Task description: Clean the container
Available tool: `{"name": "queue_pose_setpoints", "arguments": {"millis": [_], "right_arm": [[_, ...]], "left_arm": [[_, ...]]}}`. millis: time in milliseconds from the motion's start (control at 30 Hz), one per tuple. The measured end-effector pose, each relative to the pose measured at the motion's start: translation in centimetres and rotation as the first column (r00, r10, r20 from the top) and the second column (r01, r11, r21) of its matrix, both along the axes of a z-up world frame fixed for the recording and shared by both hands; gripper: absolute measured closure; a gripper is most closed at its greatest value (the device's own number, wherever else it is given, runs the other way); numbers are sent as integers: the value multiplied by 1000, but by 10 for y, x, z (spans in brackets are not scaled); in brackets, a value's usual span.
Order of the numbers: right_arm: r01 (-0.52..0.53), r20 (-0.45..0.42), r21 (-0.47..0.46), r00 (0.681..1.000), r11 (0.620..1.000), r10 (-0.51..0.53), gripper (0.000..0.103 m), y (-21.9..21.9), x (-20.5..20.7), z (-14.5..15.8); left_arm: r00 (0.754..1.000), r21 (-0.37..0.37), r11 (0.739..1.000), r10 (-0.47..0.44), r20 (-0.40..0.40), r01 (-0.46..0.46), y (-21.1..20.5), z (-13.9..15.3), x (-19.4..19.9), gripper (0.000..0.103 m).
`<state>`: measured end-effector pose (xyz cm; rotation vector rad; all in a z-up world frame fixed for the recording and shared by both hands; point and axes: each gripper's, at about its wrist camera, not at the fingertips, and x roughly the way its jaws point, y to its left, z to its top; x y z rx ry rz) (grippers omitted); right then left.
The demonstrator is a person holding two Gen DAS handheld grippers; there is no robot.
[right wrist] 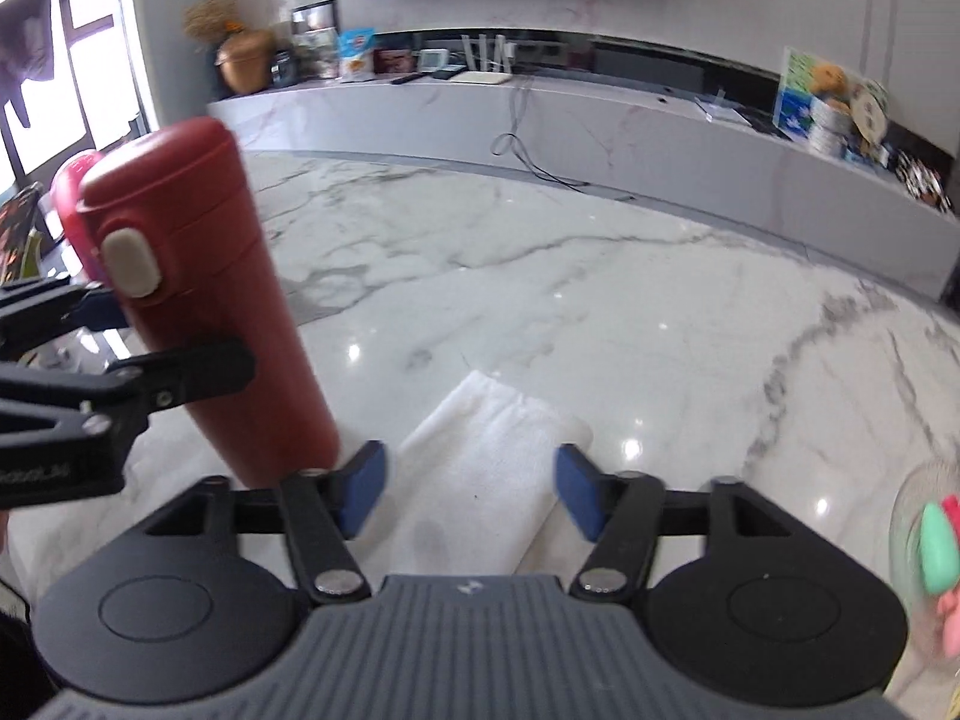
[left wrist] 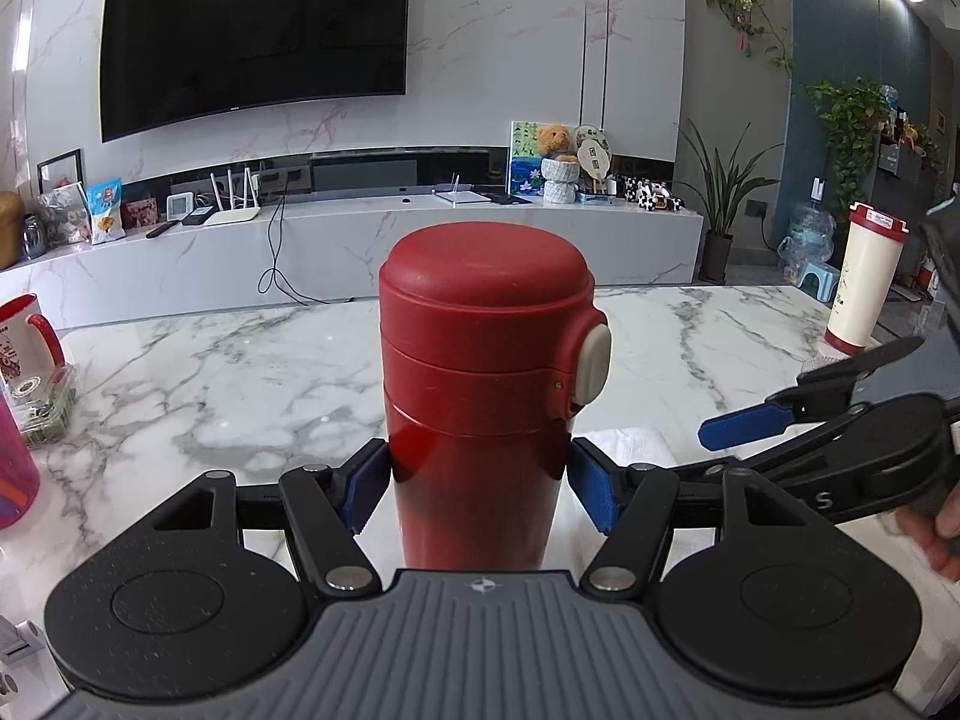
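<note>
A red thermos bottle (left wrist: 480, 372) with a closed lid and a grey push button stands upright on the marble table. My left gripper (left wrist: 477, 483) is shut on its body, the blue pads pressing both sides. In the right wrist view the bottle (right wrist: 204, 294) is at the left, held by the left gripper (right wrist: 120, 336). My right gripper (right wrist: 468, 489) is open and empty, just above a folded white cloth (right wrist: 486, 468) lying on the table. The right gripper also shows in the left wrist view (left wrist: 780, 402), right of the bottle.
A white tumbler with a red lid (left wrist: 864, 282) stands at the table's right edge. A red-handled mug (left wrist: 24, 348) and a pink cup (left wrist: 15, 468) are at the left. A glass bowl with coloured items (right wrist: 936, 552) is at my right.
</note>
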<state>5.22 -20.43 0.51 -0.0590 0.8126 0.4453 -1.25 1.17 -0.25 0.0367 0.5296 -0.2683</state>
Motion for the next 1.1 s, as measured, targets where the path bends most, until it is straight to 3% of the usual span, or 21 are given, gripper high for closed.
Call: {"name": "queue_pose_setpoints", "arguments": {"millis": [200,500,867,1000,1100], "right_arm": [[90,-54,9,995,996,-89,19,5,10,-14],[70,-72,-41,995,997,-73,21,18,15,-33],[23,-58,-71,998,997,-27,45,27,13,-39],[-13,-72,-48,997,999,9,68,28,12,-38],[-41,-71,-56,997,998,37,77,30,9,-36]], "left_arm": [[1000,-3,1000,2,-5,-2,1,1,1,40],[1000,-4,1000,7,-12,-8,1,2,2,40],[1000,-7,1000,9,-21,-9,3,3,3,40],[1000,-8,1000,11,-24,-11,3,3,4,40],[1000,-5,1000,10,-30,-10,3,2,5,40]]}}
